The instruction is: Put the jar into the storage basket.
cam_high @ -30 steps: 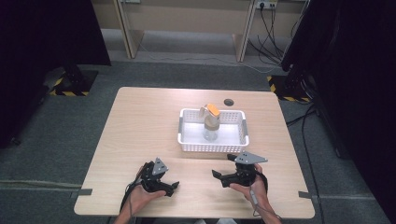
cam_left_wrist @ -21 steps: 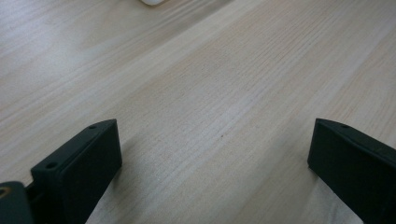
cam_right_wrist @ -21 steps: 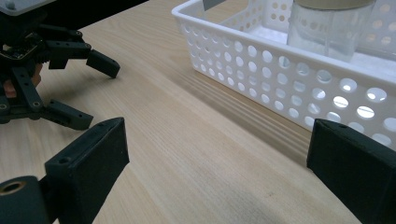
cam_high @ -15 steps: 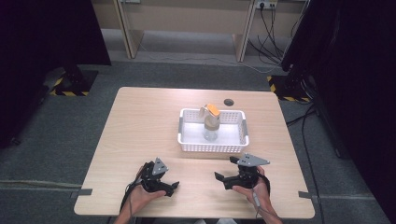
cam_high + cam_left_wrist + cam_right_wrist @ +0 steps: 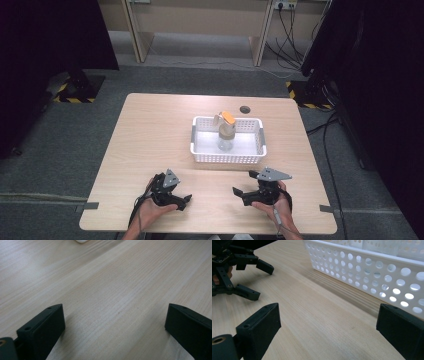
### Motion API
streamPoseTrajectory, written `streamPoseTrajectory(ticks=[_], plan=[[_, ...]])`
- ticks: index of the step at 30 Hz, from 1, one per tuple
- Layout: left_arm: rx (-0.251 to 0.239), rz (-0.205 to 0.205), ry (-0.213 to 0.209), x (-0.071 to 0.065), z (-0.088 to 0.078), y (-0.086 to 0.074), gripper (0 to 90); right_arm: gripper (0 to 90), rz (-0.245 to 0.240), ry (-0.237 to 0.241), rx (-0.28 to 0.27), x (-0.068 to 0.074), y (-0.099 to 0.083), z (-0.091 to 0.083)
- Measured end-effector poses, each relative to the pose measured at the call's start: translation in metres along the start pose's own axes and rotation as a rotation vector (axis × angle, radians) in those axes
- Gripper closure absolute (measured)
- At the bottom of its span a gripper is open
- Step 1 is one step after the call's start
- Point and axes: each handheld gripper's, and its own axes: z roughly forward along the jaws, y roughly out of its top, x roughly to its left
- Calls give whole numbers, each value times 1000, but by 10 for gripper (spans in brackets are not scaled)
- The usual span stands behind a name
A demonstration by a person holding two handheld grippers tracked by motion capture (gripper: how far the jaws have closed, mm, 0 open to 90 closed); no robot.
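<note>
A white perforated basket sits in the middle of the wooden table, and a clear bottle with an orange cap stands inside it. My left gripper rests near the front edge with its jaws open, pointing right. My right gripper lies in front of the basket, open, pointing left toward the other one. In the left gripper view the left gripper has bare wood between its jaws. In the right gripper view the right gripper spans bare table, with the basket wall at the upper right and the left gripper at the upper left.
A dark round cable hole lies in the table behind the basket. Dark curtains and stands surround the table, and cables run over the floor at the right. A small white patch shows at the top edge of the left gripper view.
My right gripper has shifted slightly to the right and toward the near edge. The left gripper, basket and bottle have stayed where they were.
</note>
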Motion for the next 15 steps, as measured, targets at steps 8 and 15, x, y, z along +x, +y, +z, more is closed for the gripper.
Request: streamPoseTrajectory(ticks=[8,15], plan=[[0,0,0,0,0,0,19,56,4,0,6,1,-5,-3],[0,0,0,0,0,0,19,56,5,2,12,2,-8,-5]])
